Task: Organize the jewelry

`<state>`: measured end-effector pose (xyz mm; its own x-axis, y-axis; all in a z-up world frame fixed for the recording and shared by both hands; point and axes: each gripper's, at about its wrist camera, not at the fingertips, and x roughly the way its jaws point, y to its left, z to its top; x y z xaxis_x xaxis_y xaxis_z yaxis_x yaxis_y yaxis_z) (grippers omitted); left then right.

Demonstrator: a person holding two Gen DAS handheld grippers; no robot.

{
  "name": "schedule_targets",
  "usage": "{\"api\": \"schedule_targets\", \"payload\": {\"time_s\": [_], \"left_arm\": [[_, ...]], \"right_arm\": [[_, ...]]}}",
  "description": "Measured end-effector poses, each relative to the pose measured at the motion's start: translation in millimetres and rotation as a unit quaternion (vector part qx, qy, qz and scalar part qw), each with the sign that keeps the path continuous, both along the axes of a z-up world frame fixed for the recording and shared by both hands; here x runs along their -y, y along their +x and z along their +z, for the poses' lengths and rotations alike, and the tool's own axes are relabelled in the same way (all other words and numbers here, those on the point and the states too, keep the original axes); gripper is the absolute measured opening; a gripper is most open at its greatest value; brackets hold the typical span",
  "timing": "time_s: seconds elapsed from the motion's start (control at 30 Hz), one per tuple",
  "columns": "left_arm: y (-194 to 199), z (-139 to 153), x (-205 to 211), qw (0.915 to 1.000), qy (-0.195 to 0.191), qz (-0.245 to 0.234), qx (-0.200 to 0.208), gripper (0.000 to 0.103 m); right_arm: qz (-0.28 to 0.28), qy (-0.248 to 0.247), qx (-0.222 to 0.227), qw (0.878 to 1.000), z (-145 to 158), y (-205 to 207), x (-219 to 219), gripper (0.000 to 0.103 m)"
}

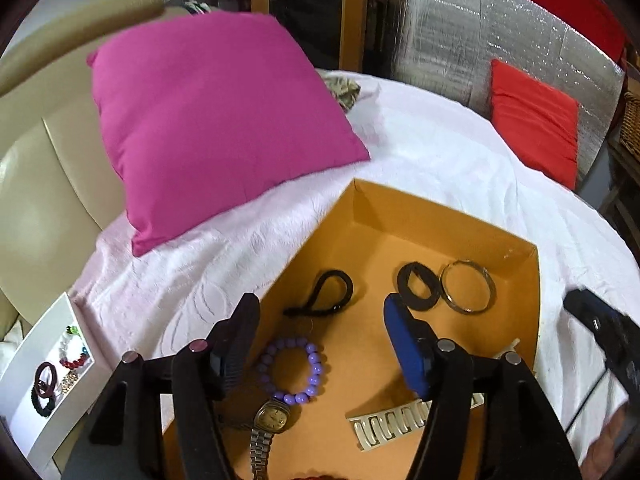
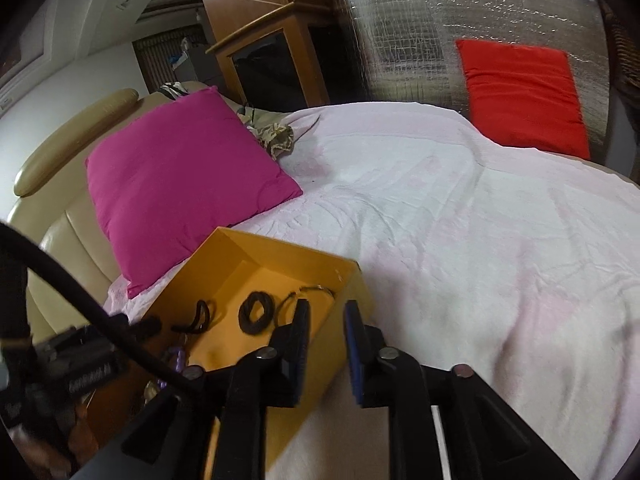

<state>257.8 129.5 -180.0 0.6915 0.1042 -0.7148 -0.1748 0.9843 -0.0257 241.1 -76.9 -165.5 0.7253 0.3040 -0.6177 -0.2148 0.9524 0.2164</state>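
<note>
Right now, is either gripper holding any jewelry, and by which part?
Nothing is held. The left gripper stands open above the purple bead bracelet in the orange box. The right gripper is open astride the box's wall, pads not pressing it.

Left claw (image 1: 320,344) agape; right claw (image 2: 327,346) narrower

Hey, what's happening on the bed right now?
A person is sorting jewelry with two handheld grippers. The left gripper is open over the orange box, above a purple bead bracelet and a wristwatch. The right gripper is open and empty at the box's wall.
</note>
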Motion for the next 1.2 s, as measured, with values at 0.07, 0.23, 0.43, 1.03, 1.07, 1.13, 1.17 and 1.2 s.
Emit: {"api": "schedule_targets", "payload": {"time_s": [0.07, 0.23, 0.43, 1.03, 1.07, 1.13, 1.17, 1.2], "left_arm": [[-4.0, 3.6, 3.0, 0.9999, 0.011, 0.006, 0.010, 0.070], [-17.6, 17.6, 14.6, 0.9974, 0.052, 0.018, 0.048, 0.077], [-34.1, 24.4, 20.5, 0.9950, 0.064, 0.027, 0.072, 0.082], [-58.9, 16.7, 30.3, 0.9925, 0.088, 0.053, 0.065, 0.084], [-60.6, 16.1, 30.0, 0.9923, 0.089, 0.057, 0.065, 0.084], [-64.2, 15.6, 29.0, 0.9928, 0.083, 0.057, 0.065, 0.085], [-67.4, 15.4, 27.8, 0.9933, 0.075, 0.056, 0.067, 0.085], [-70.0, 15.4, 26.8, 0.9933, 0.071, 0.059, 0.070, 0.085]], "right_arm": [[-0.004, 0.003, 0.008, 1.000, 1.5, -12.9, 7.3, 0.048], [-0.011, 0.011, 0.012, 1.000, 5.7, -42.6, 22.9, 0.048], [-0.021, 0.027, 0.022, 0.999, 12.1, -73.6, 37.6, 0.048], [-0.008, 0.019, 0.030, 0.999, 12.3, -104.7, 39.9, 0.048], [-0.006, 0.018, 0.031, 0.999, 12.0, -104.8, 37.7, 0.048], [0.002, 0.016, 0.030, 0.999, 10.7, -106.5, 33.9, 0.048], [0.005, 0.014, 0.029, 0.999, 9.9, -107.4, 32.4, 0.048], [0.010, 0.013, 0.029, 0.999, 8.8, -108.3, 29.8, 0.048]]}}
